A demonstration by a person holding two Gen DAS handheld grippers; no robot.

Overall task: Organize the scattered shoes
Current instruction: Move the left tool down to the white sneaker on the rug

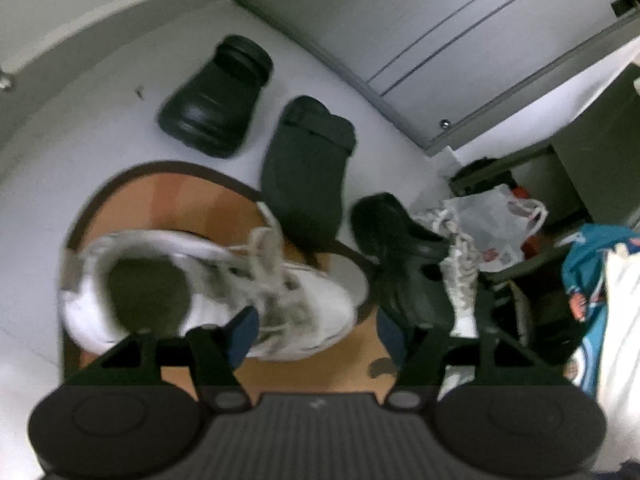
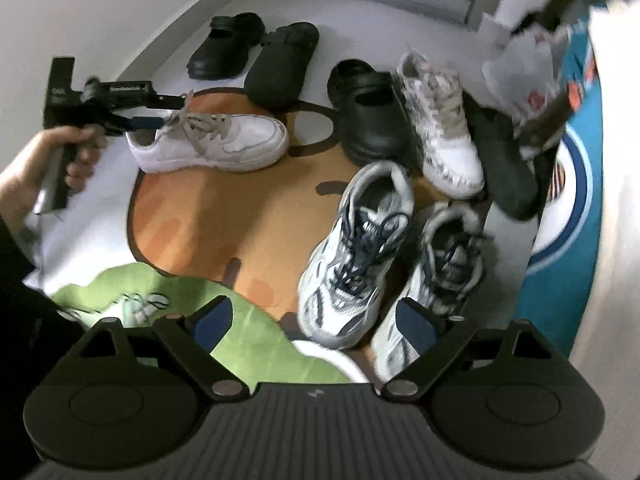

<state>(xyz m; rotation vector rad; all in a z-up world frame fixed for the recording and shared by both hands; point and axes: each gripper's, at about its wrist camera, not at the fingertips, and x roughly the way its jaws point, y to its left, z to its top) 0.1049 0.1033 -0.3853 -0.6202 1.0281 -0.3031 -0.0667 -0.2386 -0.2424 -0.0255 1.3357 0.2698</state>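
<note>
The left gripper [image 2: 154,111] hangs at the heel end of a white sneaker [image 2: 212,142] that lies on its side on the orange mat [image 2: 224,216]; its fingers stand apart at the laces, and whether a pad touches the shoe cannot be told. The right gripper [image 2: 314,322] hovers with its fingers wide apart and nothing between them, above a pair of grey-and-white running shoes [image 2: 352,256] lying side by side at the mat's right edge. Beyond them a black clog [image 2: 370,120] sits just beside a second white sneaker [image 2: 444,128]. Two more black clogs [image 2: 256,54] rest near each other on the pale floor [image 1: 100,132] towards the cupboard doors [image 1: 420,28]. A plastic bag [image 1: 492,228] lies to the right.
</note>
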